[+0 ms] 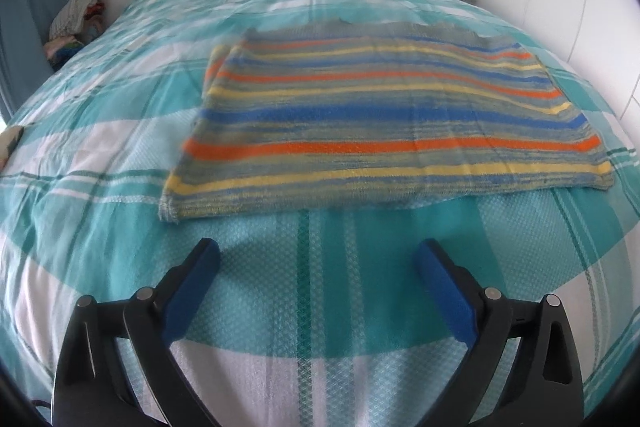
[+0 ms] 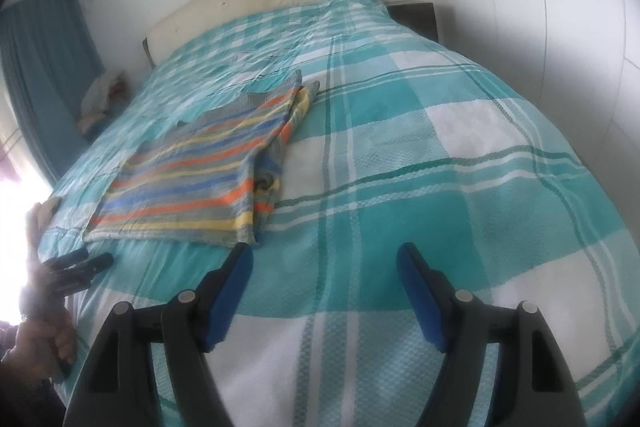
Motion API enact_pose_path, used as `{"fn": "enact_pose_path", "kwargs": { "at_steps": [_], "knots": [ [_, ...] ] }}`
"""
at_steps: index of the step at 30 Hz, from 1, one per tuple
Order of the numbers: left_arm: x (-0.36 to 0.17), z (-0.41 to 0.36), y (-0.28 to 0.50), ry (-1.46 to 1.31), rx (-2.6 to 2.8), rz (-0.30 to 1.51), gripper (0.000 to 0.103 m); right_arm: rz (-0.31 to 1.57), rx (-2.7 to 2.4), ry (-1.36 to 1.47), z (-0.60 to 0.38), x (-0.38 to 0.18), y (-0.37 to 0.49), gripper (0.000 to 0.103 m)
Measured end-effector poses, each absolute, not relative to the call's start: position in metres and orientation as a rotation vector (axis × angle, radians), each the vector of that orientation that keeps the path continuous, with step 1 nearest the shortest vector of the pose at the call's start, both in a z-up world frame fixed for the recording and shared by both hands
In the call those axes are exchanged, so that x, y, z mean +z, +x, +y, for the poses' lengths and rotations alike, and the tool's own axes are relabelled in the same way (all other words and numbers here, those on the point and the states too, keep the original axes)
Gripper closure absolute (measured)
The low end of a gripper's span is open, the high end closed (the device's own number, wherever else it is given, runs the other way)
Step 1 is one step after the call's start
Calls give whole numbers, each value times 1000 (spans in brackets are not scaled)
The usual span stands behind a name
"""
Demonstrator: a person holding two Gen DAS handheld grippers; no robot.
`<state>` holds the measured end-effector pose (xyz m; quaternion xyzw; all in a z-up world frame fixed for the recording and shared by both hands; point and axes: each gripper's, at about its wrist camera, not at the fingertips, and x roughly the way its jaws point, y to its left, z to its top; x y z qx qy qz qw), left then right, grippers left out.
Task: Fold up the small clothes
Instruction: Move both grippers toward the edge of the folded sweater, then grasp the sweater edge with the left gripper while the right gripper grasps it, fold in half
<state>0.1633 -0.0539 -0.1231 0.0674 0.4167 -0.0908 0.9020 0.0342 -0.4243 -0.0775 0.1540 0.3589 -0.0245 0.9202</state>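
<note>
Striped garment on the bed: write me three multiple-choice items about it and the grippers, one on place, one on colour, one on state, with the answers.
1. Where does the striped garment lie?
A. On the checked bedspread
B. Draped over the headboard
C. On the floor

2. Which stripe colours does it show?
A. Red, black and white
B. Orange, blue and yellow on grey
C. Pink and purple

3. How do the left gripper and right gripper stand?
A. Both shut on the garment
B. One holds the garment up
C. Both open, nothing between the jaws

Answers:
1 A, it lies flat on the teal and white bedspread in both views.
2 B, those bands run across its whole width.
3 C, each pair of blue pads stands apart over bare bedspread, short of the garment's near edge.
</note>
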Motion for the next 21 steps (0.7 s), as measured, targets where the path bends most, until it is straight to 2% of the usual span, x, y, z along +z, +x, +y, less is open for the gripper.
{"fn": "enact_pose_path", "kwargs": {
  "at_steps": [12,21],
  "knots": [
    [-104,-84,133,169,-343,842,4,727,-37,353,-429,-76,34,29],
    [-92,-194,131,396,-646,746,4,721,5,442,-451,-70,44,29]
  ]
}}
